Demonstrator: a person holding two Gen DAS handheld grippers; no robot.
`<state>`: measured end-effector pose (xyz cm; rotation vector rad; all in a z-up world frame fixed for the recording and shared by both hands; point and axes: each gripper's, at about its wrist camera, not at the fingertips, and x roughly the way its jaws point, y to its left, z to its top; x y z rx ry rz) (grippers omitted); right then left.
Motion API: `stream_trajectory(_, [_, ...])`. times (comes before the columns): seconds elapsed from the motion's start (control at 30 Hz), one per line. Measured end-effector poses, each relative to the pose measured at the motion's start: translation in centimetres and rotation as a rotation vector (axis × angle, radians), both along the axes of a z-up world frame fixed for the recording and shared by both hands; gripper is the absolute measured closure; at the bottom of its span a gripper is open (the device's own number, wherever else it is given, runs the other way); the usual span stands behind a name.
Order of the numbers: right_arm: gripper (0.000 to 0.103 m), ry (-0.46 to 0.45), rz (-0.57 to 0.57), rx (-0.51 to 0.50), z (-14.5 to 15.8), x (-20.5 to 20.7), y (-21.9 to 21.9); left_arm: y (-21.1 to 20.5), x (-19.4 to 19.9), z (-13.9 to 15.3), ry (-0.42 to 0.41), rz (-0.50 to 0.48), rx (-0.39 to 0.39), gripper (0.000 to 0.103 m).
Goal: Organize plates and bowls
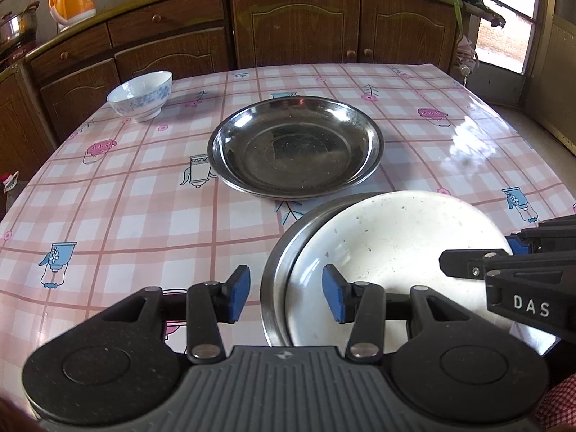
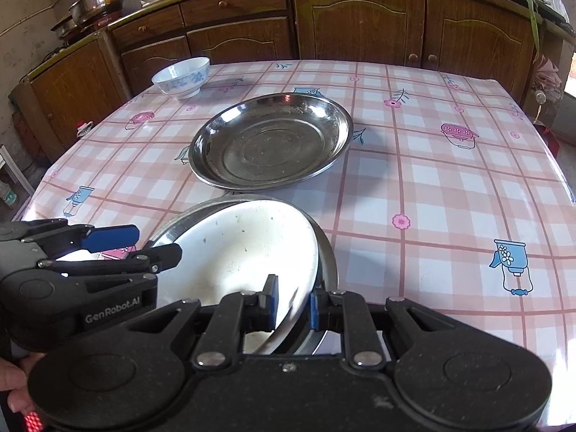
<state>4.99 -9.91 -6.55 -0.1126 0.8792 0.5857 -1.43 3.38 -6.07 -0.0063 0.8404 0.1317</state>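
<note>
1. Step in hand, as we judge it: stacking plates. The right claw [image 2: 291, 309] is closed on the near rim of the white plate [image 2: 237, 248], which tilts inside a steel plate [image 2: 329, 252] at the table's near edge.
2. The left claw [image 1: 286, 297] stands partly open with nothing gripped; the rims of both plates lie between its pads [image 1: 333, 297], untouched as far as we can see.
3. A second steel plate [image 1: 295, 147], apparently two nested, sits at mid-table and holds nothing.
4. A blue-patterned bowl [image 1: 140, 95] stands near the far left corner; what it holds we cannot tell.
5. Next move, in our judgement: settle or lift the white plate level, keeping the thin rim from slipping out of the pads.
6. The table [image 1: 144, 198] carries a checked plastic cloth.
</note>
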Motion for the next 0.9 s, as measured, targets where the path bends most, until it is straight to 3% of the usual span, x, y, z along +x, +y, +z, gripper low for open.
stream_trajectory(0.2, [0.080,-0.006,0.004,-0.012,0.0,-0.1,0.2,0.6,0.4,-1.2,0.046,0.012,-0.019,0.056])
stream_trajectory(0.6, [0.078,-0.007,0.002,-0.013,0.5,-0.1,0.0,0.7,0.4,-1.6,0.053,0.004,-0.029,0.046])
stream_trajectory(0.67, [0.065,-0.029,-0.009,-0.022,0.8,-0.2,-0.1,0.7,0.3,-1.6,0.051,0.004,-0.025,0.043])
stream_trajectory(0.77, [0.063,-0.083,-0.025,-0.032,1.5,-0.3,-0.4,0.7,0.3,-1.5,0.041,0.007,-0.027,0.038])
stream_trajectory(0.9, [0.063,-0.076,-0.040,-0.017,1.7,0.0,-1.1,0.8,0.3,-1.4,0.043,0.016,-0.030,0.038])
